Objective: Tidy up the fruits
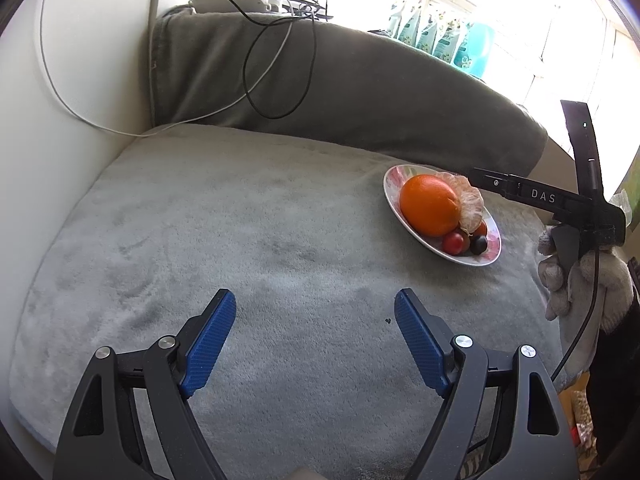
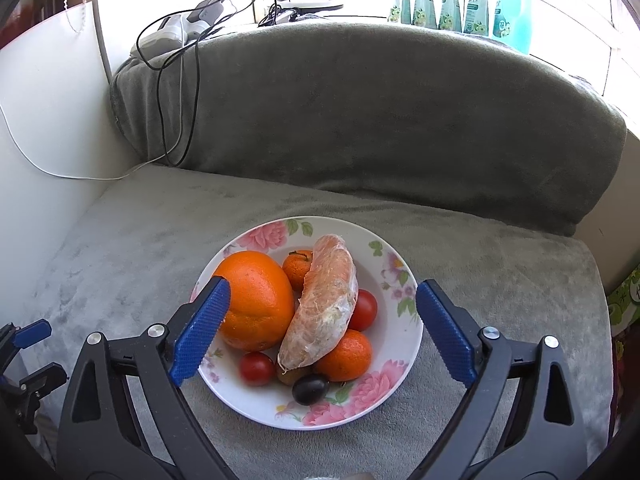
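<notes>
A white floral plate [image 2: 400, 344] sits on the grey sofa seat and holds a large orange [image 2: 258, 300], a peeled citrus segment [image 2: 326, 304], two mandarins [image 2: 348, 354], two cherry tomatoes [image 2: 256, 368] and a dark grape [image 2: 310, 389]. My right gripper [image 2: 322, 320] is open and empty, hovering just above the plate with its jaws either side of the fruit. My left gripper [image 1: 314, 316] is open and empty over bare seat, to the left of the plate [image 1: 490, 258]. In the left wrist view the orange [image 1: 430, 206] shows, with the right gripper's body beside it.
The grey sofa backrest [image 2: 380, 120] rises behind the plate. Black and white cables [image 2: 176, 92] hang over its left end. A white wall panel [image 2: 48, 120] stands at the left. Detergent bottles [image 2: 460, 0] line the windowsill. A gloved hand [image 1: 580, 280] is at right.
</notes>
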`<move>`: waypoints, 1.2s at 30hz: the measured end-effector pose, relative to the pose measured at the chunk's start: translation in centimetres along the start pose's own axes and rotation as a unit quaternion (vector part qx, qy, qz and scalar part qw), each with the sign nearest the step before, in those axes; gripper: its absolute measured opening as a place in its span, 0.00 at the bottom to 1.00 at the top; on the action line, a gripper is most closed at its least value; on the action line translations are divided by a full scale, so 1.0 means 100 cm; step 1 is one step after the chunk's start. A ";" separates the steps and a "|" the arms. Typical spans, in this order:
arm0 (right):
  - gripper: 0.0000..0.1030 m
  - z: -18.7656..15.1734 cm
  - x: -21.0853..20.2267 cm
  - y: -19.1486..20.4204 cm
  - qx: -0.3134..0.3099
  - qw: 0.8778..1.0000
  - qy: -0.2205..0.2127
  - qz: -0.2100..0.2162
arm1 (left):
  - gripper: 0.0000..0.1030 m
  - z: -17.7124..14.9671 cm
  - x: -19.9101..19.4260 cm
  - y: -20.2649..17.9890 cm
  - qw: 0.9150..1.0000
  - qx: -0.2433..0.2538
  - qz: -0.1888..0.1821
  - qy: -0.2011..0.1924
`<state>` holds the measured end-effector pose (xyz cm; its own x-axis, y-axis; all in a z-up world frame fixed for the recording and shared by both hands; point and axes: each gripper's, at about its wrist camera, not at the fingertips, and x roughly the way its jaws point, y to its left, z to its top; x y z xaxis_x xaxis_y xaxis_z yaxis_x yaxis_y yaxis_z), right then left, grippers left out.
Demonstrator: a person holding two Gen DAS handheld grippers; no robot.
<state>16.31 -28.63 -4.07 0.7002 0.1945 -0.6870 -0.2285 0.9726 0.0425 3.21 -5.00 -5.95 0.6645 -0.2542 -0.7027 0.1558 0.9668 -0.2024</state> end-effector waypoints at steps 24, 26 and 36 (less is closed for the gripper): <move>1.00 -0.023 -0.088 0.000 0.059 0.993 -0.100 -0.028 | 0.84 0.055 -0.015 -0.056 0.994 0.061 -0.037 -0.083; 1.00 -0.028 -0.092 -0.001 0.063 0.992 -0.102 -0.030 | 0.86 0.056 -0.017 -0.058 0.993 0.063 -0.038 -0.089; 1.00 -0.044 -0.110 -0.005 0.085 0.988 -0.125 -0.039 | 0.88 0.058 -0.020 -0.064 0.992 0.069 -0.032 -0.100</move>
<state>5.69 -31.86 0.27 0.8615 0.1228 -0.4927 -0.0657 0.9891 0.1317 5.13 -10.52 0.75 0.7797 -0.3180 -0.5394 0.2909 0.9468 -0.1377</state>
